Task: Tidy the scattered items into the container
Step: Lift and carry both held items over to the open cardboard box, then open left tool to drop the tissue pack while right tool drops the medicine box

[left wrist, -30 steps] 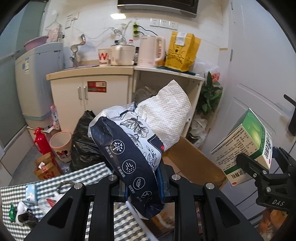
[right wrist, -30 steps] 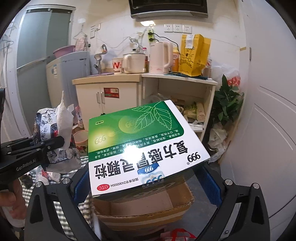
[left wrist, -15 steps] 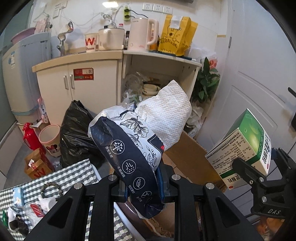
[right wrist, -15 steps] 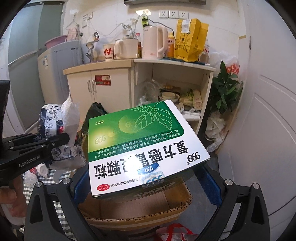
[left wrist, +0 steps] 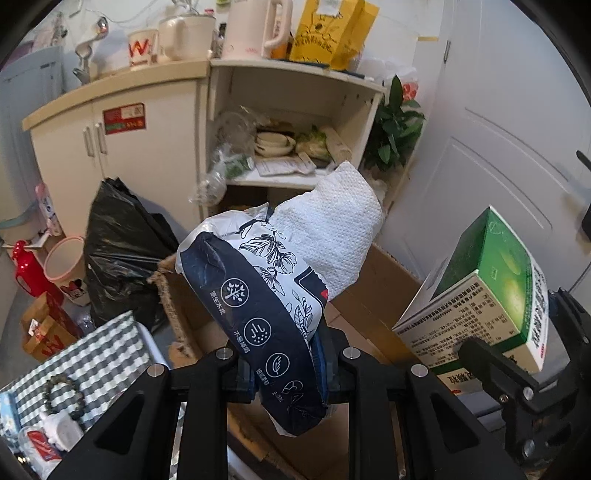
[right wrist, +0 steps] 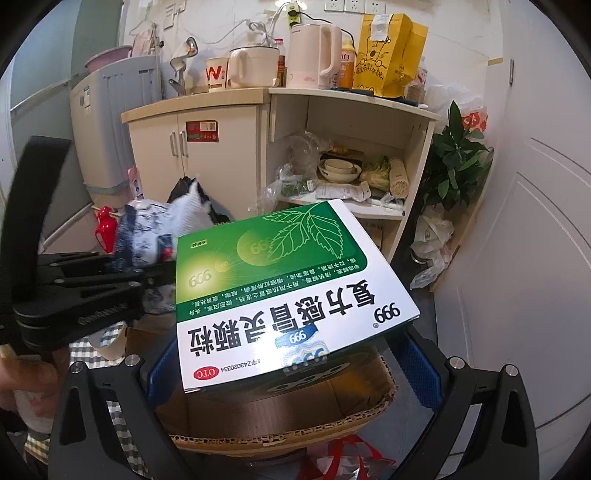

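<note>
Nearer cardboard box (right wrist: pixel 280 413), floor mostly hidden

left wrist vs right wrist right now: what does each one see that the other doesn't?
Left wrist only: bead bracelet on the checked tablecloth, pink bin on the floor.

Right wrist only: wall sockets, the washing machine, a hand holding the left gripper.

Both: tissue pack in the left gripper, green medicine box in the right gripper, open cardboard box below, kettle, potted plant.
</note>
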`<act>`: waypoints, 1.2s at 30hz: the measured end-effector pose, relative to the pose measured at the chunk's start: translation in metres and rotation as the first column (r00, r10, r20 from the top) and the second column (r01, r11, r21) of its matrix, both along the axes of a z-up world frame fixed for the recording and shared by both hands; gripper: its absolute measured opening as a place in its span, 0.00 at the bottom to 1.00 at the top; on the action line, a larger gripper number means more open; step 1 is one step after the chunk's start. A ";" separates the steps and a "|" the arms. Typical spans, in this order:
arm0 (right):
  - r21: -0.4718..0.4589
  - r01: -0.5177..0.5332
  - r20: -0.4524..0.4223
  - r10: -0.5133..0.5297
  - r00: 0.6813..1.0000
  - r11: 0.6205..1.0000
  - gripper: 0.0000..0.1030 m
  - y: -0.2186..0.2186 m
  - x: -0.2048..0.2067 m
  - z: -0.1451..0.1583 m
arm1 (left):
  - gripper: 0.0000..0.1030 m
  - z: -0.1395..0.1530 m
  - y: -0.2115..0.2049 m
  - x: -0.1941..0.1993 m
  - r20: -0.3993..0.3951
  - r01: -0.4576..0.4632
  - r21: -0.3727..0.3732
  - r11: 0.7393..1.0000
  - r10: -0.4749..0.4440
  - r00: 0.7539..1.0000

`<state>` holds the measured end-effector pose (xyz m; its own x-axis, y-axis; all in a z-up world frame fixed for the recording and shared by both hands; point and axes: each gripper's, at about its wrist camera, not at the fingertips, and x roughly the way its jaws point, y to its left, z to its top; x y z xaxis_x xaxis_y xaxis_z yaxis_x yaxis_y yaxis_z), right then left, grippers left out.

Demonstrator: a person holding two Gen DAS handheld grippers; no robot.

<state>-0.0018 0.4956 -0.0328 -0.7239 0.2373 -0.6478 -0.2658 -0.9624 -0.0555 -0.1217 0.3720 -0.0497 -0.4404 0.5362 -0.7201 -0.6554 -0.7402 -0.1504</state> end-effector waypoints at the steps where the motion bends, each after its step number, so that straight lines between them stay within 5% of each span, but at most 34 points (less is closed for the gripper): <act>1: -0.002 -0.001 0.003 0.001 1.000 1.000 0.97 0.000 -0.001 -0.001 | 0.22 -0.003 0.003 -0.001 0.006 0.008 -0.008 1.000 -0.008 1.000; 7: -0.007 0.001 0.019 -0.001 1.000 1.000 0.97 0.002 -0.005 -0.009 | 0.24 -0.022 0.018 -0.003 0.041 0.039 -0.040 0.998 -0.037 0.998; 9: -0.008 0.002 0.024 -0.002 1.000 1.000 0.97 0.003 -0.005 -0.011 | 0.30 -0.026 0.021 -0.004 0.047 0.039 -0.049 0.998 -0.037 0.998; 11: -0.008 0.005 0.027 -0.005 1.000 1.000 0.97 0.004 -0.005 -0.013 | 0.49 -0.029 0.022 -0.006 0.056 0.034 -0.049 0.998 -0.031 0.998; 19: -0.014 -0.001 0.038 0.002 0.999 1.000 0.97 0.003 -0.013 -0.018 | 0.70 -0.014 0.003 -0.016 0.034 -0.030 -0.002 1.000 0.030 0.999; 36: -0.062 -0.069 0.181 0.080 0.980 0.996 0.98 -0.024 -0.059 -0.069 | 0.71 0.016 -0.041 -0.023 -0.016 -0.113 0.030 0.993 0.114 0.993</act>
<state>-0.0605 0.4720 -0.1019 -0.6061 0.1476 -0.7816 -0.1835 -0.9821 -0.0431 -0.1450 0.3315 -0.0339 -0.5123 0.5024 -0.6966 -0.5701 -0.8055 -0.1616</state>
